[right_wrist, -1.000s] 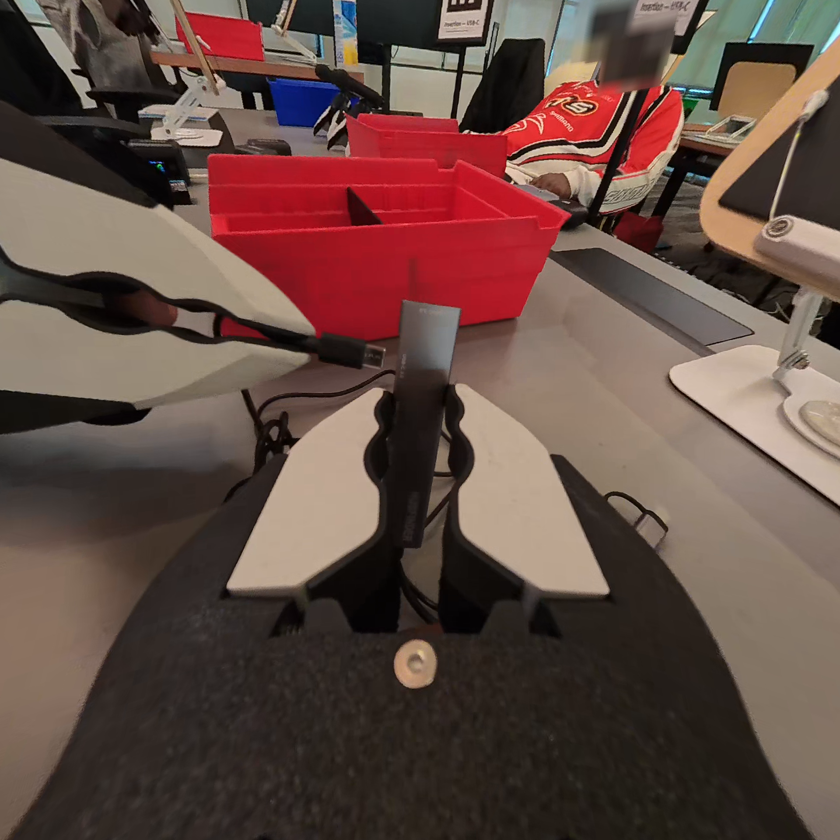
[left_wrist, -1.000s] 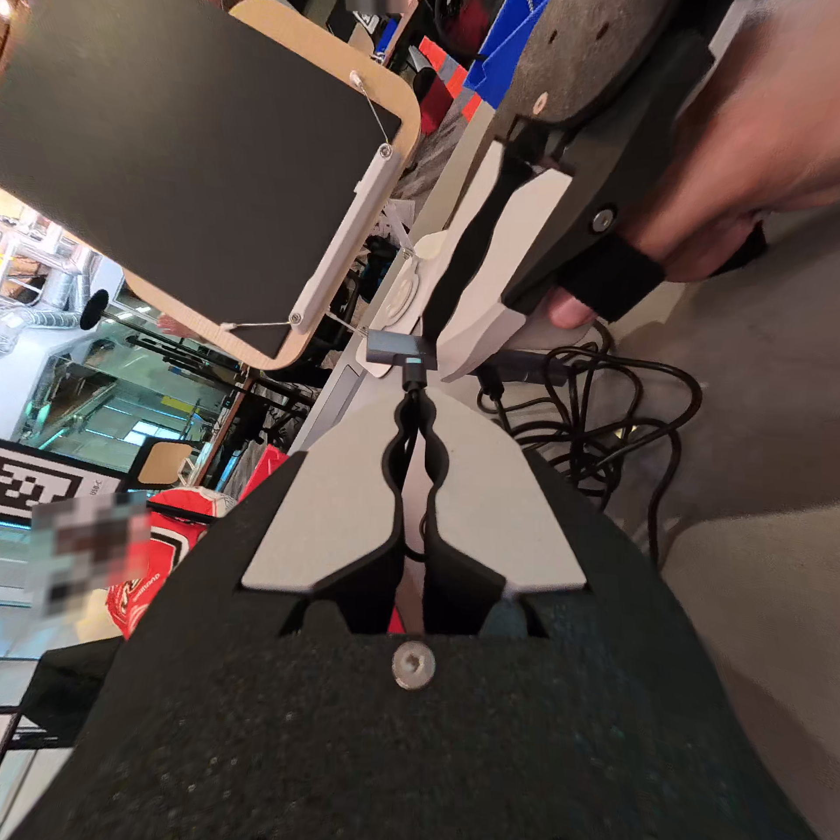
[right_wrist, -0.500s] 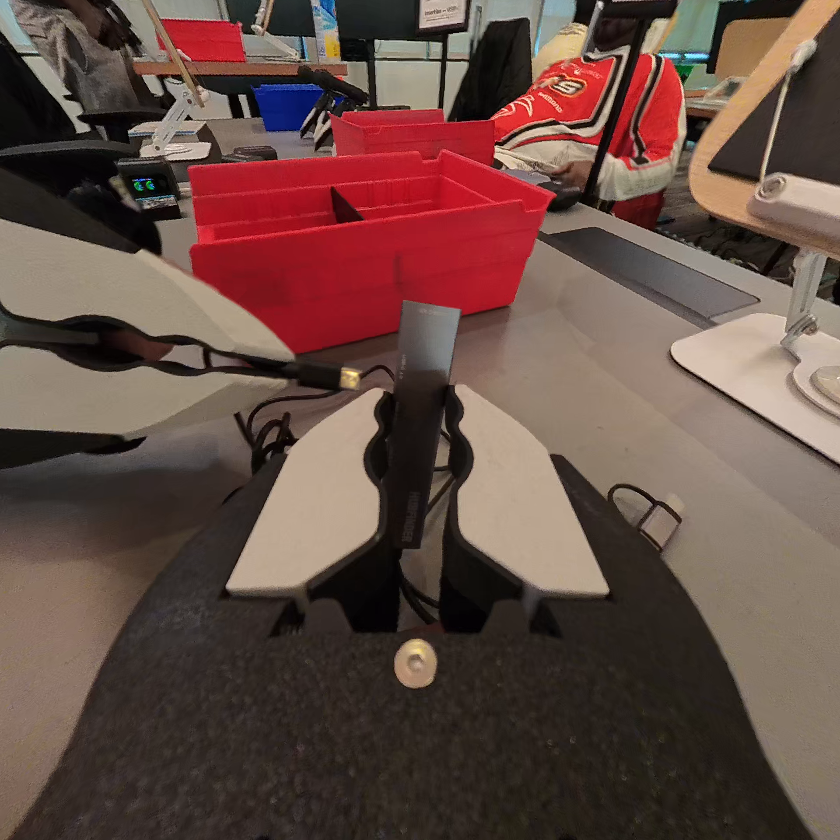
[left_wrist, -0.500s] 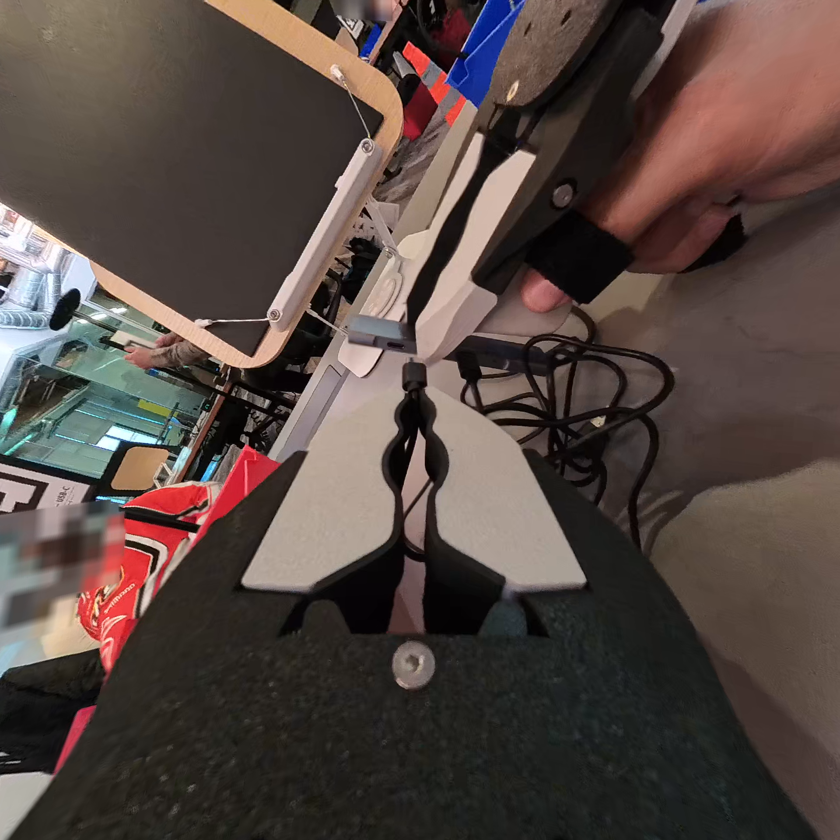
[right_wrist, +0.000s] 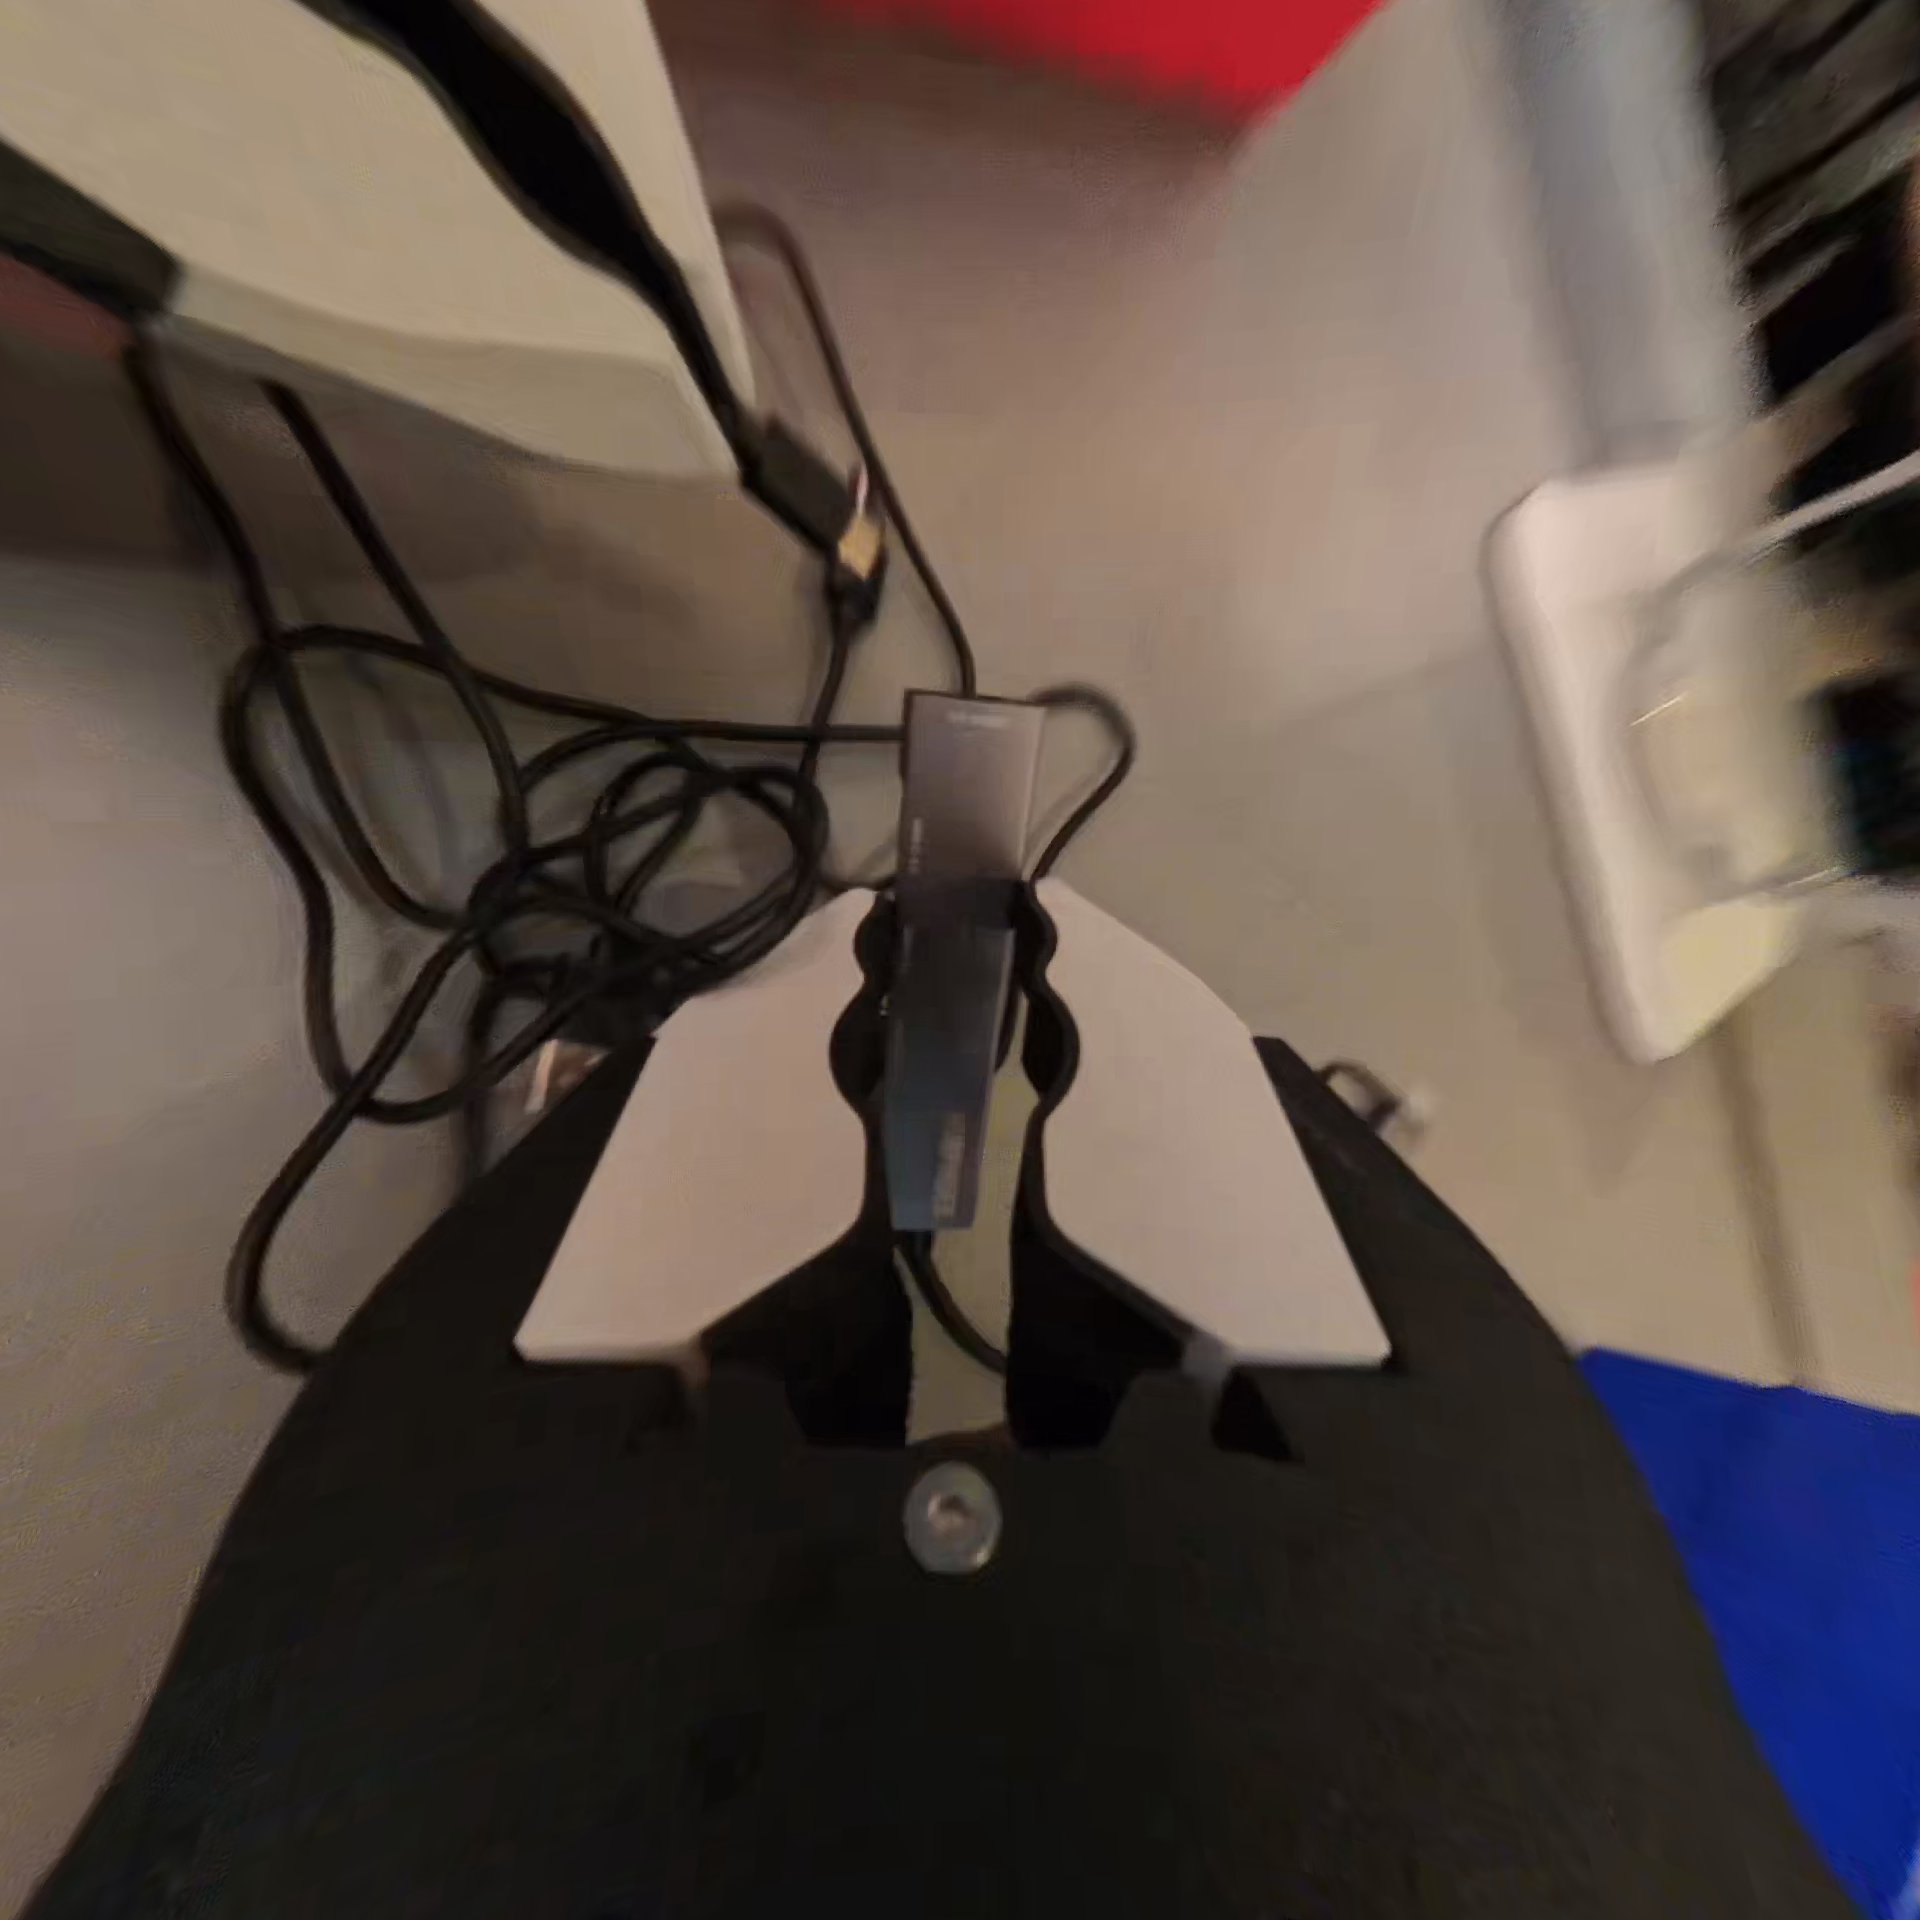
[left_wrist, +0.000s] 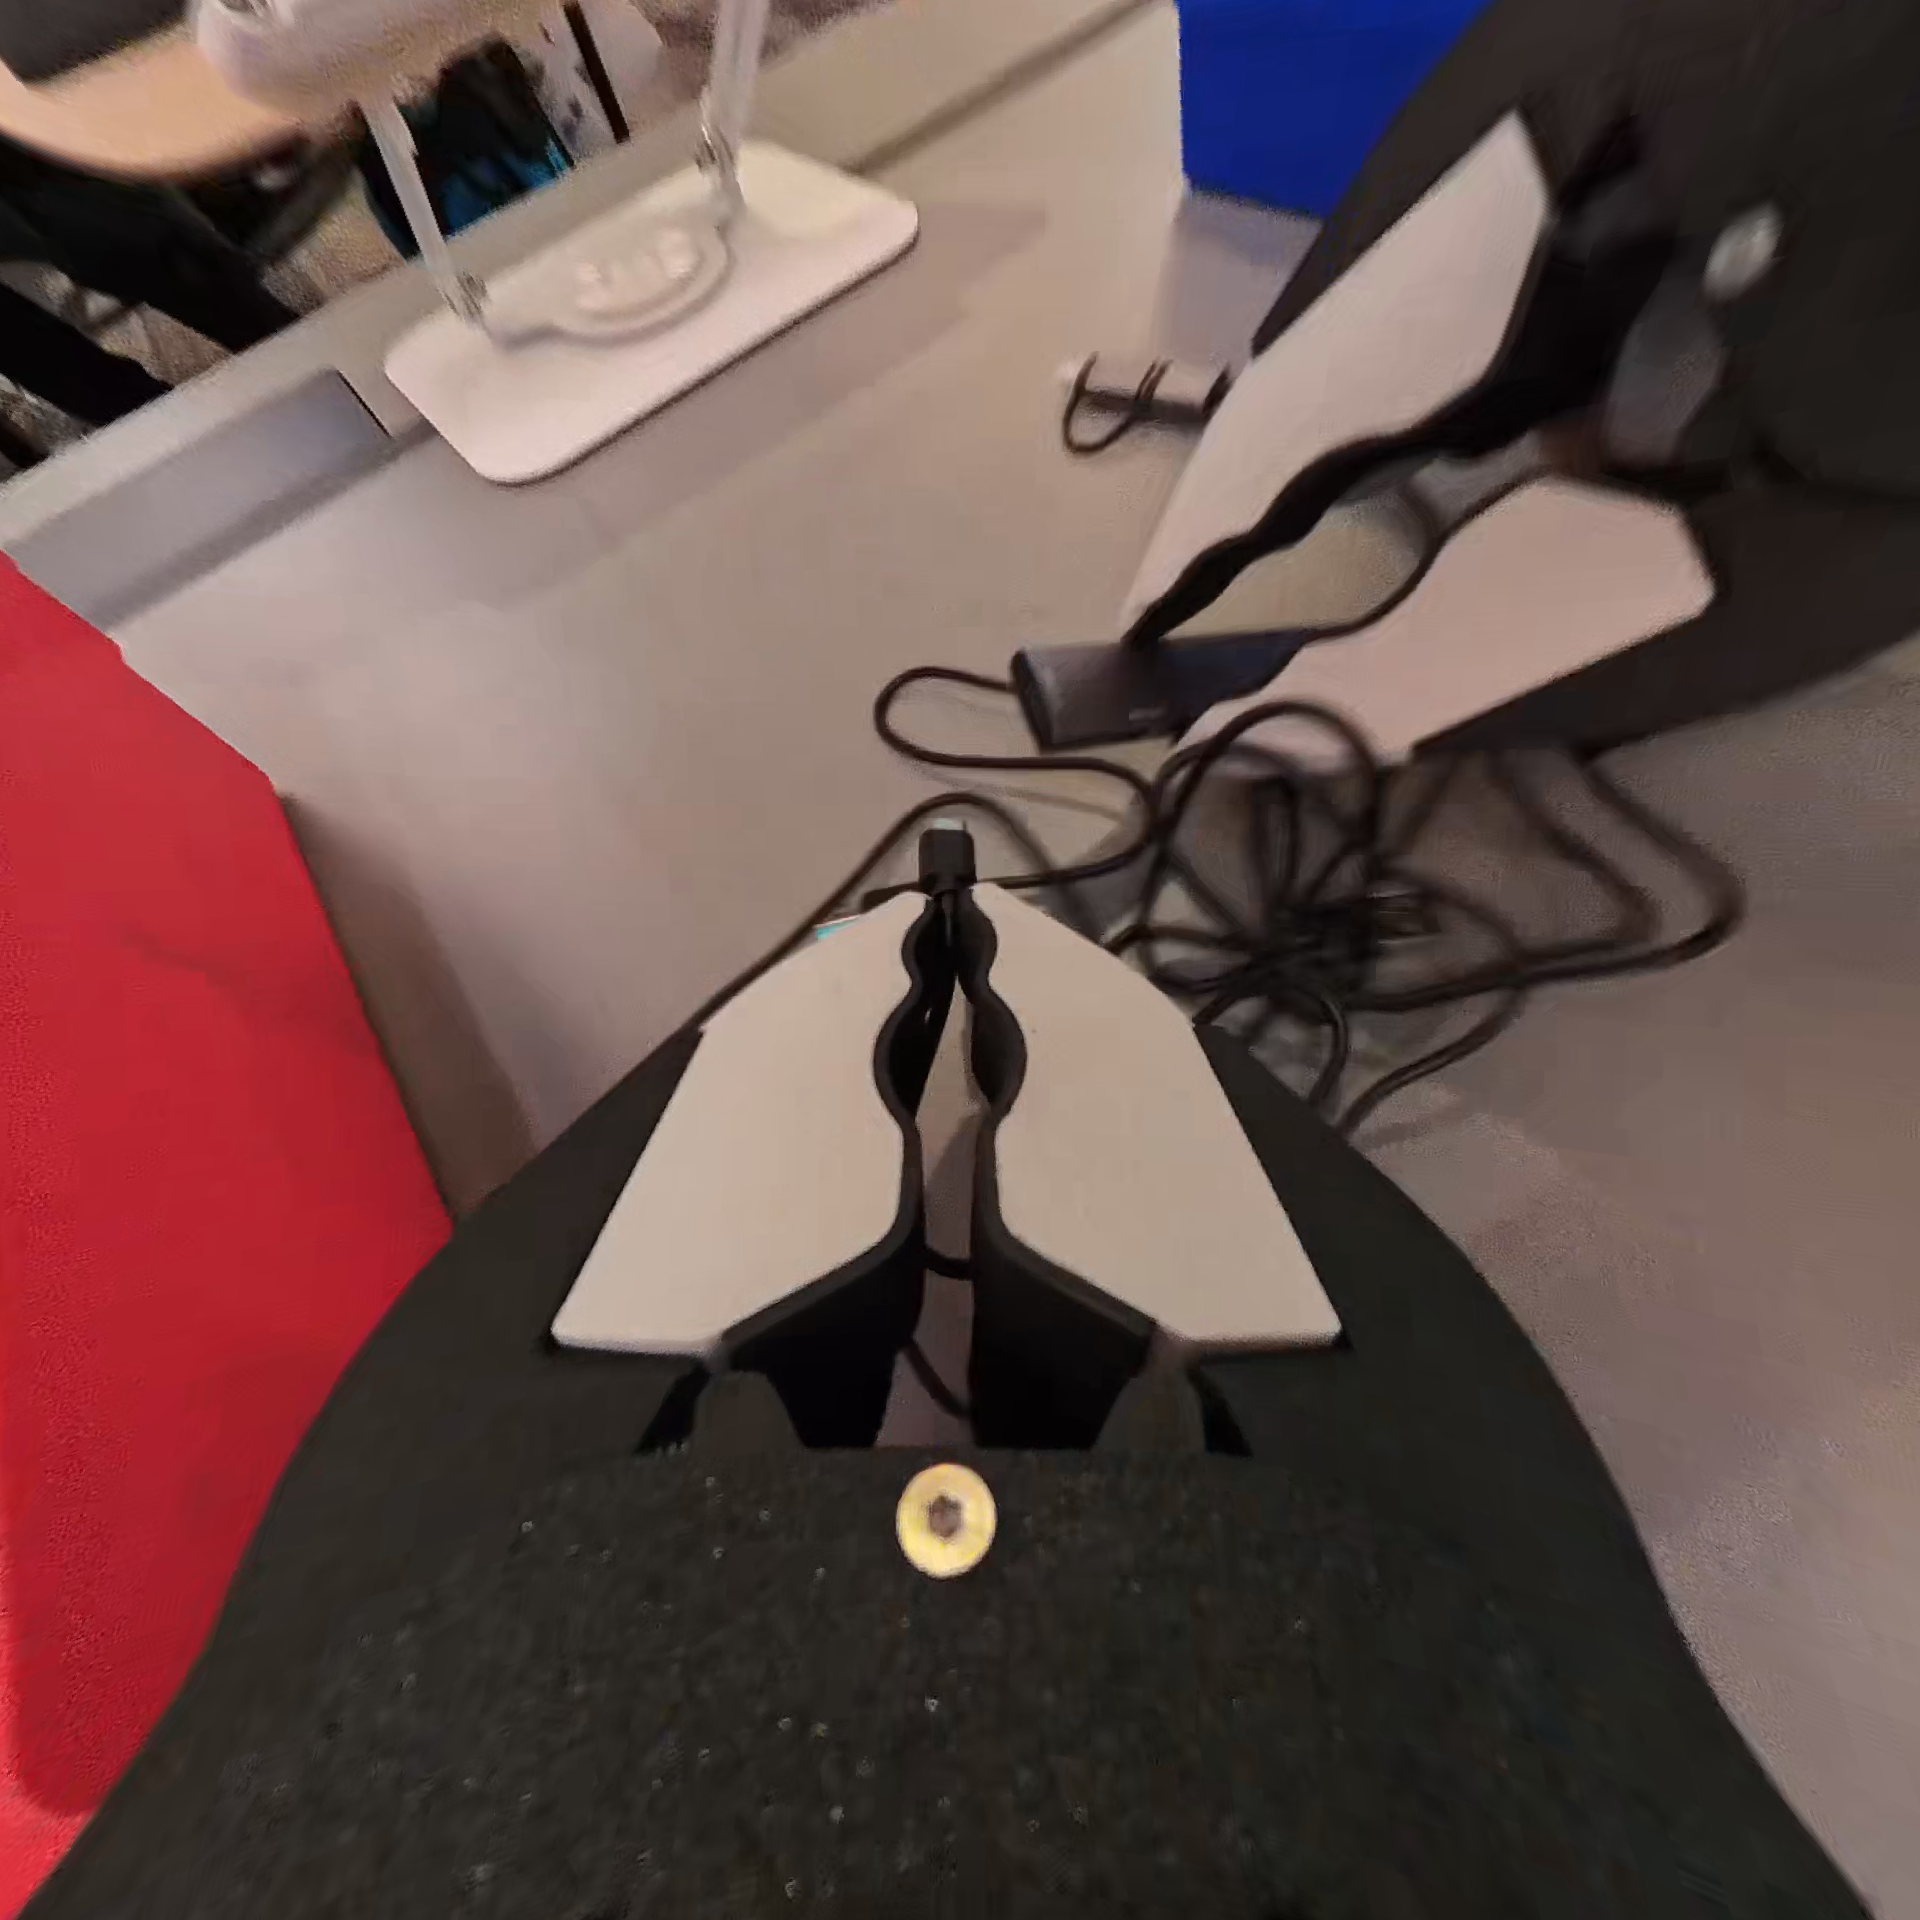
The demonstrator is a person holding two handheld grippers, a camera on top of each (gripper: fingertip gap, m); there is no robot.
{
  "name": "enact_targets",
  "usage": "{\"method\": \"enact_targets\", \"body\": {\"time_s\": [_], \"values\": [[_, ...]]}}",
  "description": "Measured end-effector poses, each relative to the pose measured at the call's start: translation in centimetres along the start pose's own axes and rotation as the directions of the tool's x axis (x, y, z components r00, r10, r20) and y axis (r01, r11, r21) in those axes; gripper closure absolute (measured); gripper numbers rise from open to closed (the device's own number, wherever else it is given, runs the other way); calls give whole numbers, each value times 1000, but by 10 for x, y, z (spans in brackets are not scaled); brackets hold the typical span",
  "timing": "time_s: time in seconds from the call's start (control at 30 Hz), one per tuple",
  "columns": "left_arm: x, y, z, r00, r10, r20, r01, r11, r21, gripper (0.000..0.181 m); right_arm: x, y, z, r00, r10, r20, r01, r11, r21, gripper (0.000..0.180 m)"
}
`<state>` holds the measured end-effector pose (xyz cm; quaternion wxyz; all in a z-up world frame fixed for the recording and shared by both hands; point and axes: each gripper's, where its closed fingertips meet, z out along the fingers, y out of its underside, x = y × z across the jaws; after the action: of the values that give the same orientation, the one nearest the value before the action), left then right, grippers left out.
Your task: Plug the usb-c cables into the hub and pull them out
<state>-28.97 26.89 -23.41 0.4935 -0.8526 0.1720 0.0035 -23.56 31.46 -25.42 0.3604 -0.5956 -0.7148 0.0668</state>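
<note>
Hub sits clamped lengthwise in the right gripper above the cable tangle, while the left gripper pinches a usb-c cable just behind its plug, unplugged and apart, probably so each stays steady for mating.

Cable tangle crowds right of the left fingers; red bin blocks left; bare table ahead.
</note>
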Motion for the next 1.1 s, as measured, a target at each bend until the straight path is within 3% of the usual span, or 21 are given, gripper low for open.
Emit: {"method": "enact_targets", "body": {"time_s": [0.13,0.2,0.27,0.37,0.43,0.6,0.9,1.0,1.1], "values": [[4,8,2,999,26,-22,-27,999,-28,179,-25,10,-10,927,194,320,-193,981,-37,158],[3,9,0,999,41,-16,-42,999,-27,179,-28,13,-11,866,243,436,-244,968,-55,145],[4,9,-2,999,46,-27,-46,999,-18,179,-19,10,-12,810,269,521,-292,956,-39,142],[7,11,-8,997,57,-49,-58,998,-14,179,-11,-1,-21,646,303,701,-360,930,-71,139],[9,12,-11,996,71,-63,-72,997,-11,179,-15,-6,-22,558,284,780,-320,941,-114,140],[14,14,-11,992,94,-89,-96,995,-13,179,-35,-4,-6,452,208,867,-89,978,-189,138],[17,21,-14,985,137,-103,-140,990,-21,179,-31,-1,-1,294,277,915,-81,961,-265,138],[14,23,-12,986,126,-106,-129,991,-24,179,-43,-1,-1,268,276,923,-63,961,-269,146],[12,25,-11,987,121,-107,-125,992,-29,179,-52,-1,1,299,222,928,-31,974,-224,161]]}}
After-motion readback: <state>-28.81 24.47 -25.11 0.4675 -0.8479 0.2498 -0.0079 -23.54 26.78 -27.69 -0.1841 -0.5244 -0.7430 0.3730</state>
